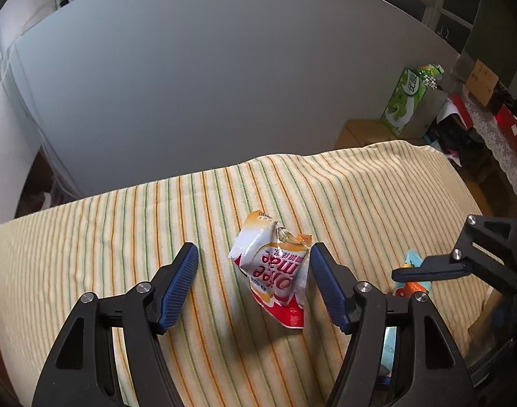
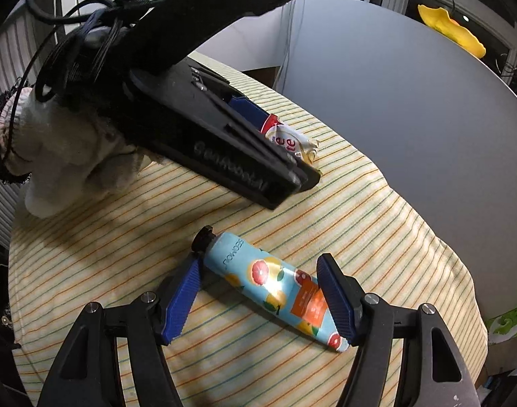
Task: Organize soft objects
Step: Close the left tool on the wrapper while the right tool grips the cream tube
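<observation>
A crumpled white, red and orange sachet [image 1: 275,264] lies on the striped towel [image 1: 122,230]. My left gripper [image 1: 254,249] is open around it, the sachet close to the right-hand pad and well clear of the other. A light-blue tube with fruit print and a black cap [image 2: 258,274] lies slantwise on the towel [image 2: 377,210]. My right gripper [image 2: 260,260] stands open astride it, one pad by the cap, the other over the flat end. In the right wrist view a gloved hand [image 2: 72,156] holds the left gripper's black frame [image 2: 207,135] over the sachet [image 2: 292,142].
A grey curved board [image 1: 224,68] stands behind the towel. A green carton [image 1: 407,101], cardboard boxes [image 1: 363,132] and clutter sit at the back right, beyond the towel's edge. A yellow object [image 2: 451,30] hangs behind the board. One right gripper finger [image 1: 428,269] reaches in beside the left gripper.
</observation>
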